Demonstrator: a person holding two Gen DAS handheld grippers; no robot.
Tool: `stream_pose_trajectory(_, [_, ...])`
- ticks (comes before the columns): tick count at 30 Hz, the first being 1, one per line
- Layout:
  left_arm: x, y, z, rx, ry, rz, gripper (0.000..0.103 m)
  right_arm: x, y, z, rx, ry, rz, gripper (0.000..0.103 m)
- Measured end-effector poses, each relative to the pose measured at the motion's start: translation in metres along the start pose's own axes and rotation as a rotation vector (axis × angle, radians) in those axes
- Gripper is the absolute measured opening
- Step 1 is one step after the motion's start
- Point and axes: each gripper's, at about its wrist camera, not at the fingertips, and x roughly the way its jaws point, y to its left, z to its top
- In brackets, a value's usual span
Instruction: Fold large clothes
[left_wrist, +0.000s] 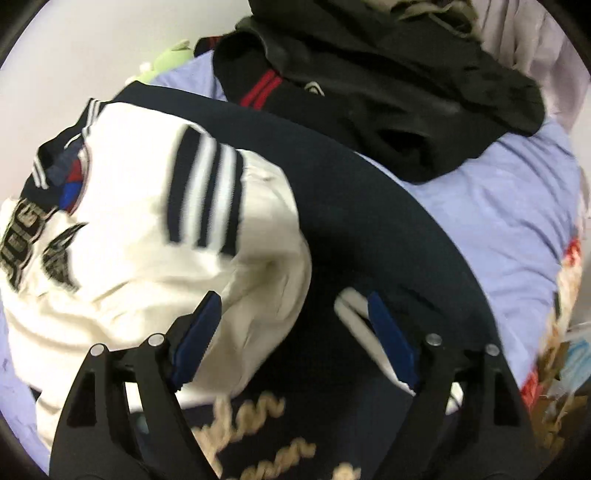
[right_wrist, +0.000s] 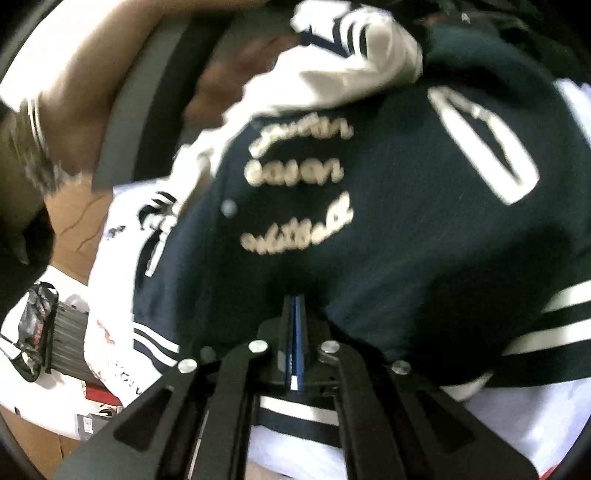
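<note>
A dark navy varsity jacket (left_wrist: 362, 206) with white sleeves (left_wrist: 155, 236) and cream script lettering (left_wrist: 251, 424) lies on a light blue bed sheet (left_wrist: 509, 221). A white sleeve with navy cuff stripes is folded across it. My left gripper (left_wrist: 295, 325) is open just above the jacket's body, its blue pads apart and empty. In the right wrist view the jacket (right_wrist: 424, 229) fills the frame. My right gripper (right_wrist: 295, 306) is shut on the jacket's hem beside the striped waistband (right_wrist: 295, 410).
A pile of black clothes (left_wrist: 388, 74) with red stripes lies at the far end of the bed. A green plush toy (left_wrist: 166, 59) sits by the white wall. A person's arm (right_wrist: 74, 81) shows at upper left. Boxes and bags (right_wrist: 55, 332) lie on the floor.
</note>
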Motion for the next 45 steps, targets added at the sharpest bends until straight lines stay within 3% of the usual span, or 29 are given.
stream_pose_trajectory(3, [-0.039, 0.021, -0.029, -0.063, -0.043, -0.046, 0.080, -0.025, -0.010, 0.003, -0.001, -0.076, 0.000, 0.009])
stream_pose_trajectory(6, [-0.074, 0.044, -0.070, -0.153, -0.088, -0.063, 0.084, -0.046, -0.020, 0.009, 0.004, -0.146, 0.001, 0.040])
stream_pose_trajectory(10, [-0.091, 0.064, -0.130, -0.255, -0.107, -0.057, 0.084, -0.063, -0.023, 0.032, -0.002, -0.233, -0.040, 0.040])
stream_pose_trajectory(13, [-0.095, 0.081, -0.178, -0.351, -0.133, -0.068, 0.084, -0.060, -0.009, 0.070, -0.115, -0.223, -0.104, 0.043])
stream_pose_trajectory(17, [-0.091, 0.076, -0.226, -0.426, -0.179, -0.043, 0.084, -0.041, 0.006, 0.123, -0.262, -0.200, -0.216, 0.049])
stream_pose_trajectory(20, [-0.087, 0.070, -0.244, -0.453, -0.205, -0.064, 0.084, -0.019, 0.016, 0.171, -0.377, -0.159, -0.321, 0.064])
stream_pose_trajectory(21, [-0.085, 0.068, -0.250, -0.456, -0.216, -0.063, 0.084, -0.013, 0.021, 0.182, -0.416, -0.163, -0.358, 0.073])
stream_pose_trajectory(24, [-0.078, 0.066, -0.255, -0.444, -0.224, -0.066, 0.084, 0.012, 0.033, 0.210, -0.537, -0.134, -0.462, 0.078])
stream_pose_trajectory(28, [-0.070, 0.073, -0.260, -0.482, -0.212, -0.108, 0.083, 0.076, 0.033, 0.235, -0.653, 0.025, -0.621, 0.077])
stream_pose_trajectory(32, [-0.062, 0.070, -0.260, -0.439, -0.199, -0.097, 0.084, 0.130, 0.016, 0.243, -0.677, 0.160, -0.735, 0.077])
stream_pose_trajectory(34, [-0.060, 0.071, -0.261, -0.435, -0.200, -0.100, 0.084, 0.141, 0.008, 0.245, -0.664, 0.171, -0.766, 0.077])
stream_pose_trajectory(35, [-0.058, 0.072, -0.260, -0.435, -0.200, -0.102, 0.084, 0.142, 0.003, 0.248, -0.618, 0.167, -0.756, 0.077])
stream_pose_trajectory(36, [-0.058, 0.073, -0.261, -0.434, -0.199, -0.104, 0.084, 0.140, -0.001, 0.251, -0.574, 0.164, -0.740, 0.067])
stream_pose_trajectory(37, [-0.058, 0.073, -0.261, -0.432, -0.201, -0.106, 0.084, 0.136, -0.006, 0.254, -0.516, 0.162, -0.708, 0.051])
stream_pose_trajectory(39, [-0.058, 0.075, -0.261, -0.439, -0.203, -0.119, 0.084, 0.126, -0.010, 0.257, -0.450, 0.144, -0.663, 0.038])
stream_pose_trajectory(45, [-0.060, 0.078, -0.263, -0.463, -0.210, -0.140, 0.084, 0.078, -0.029, 0.260, -0.252, 0.030, -0.515, 0.022])
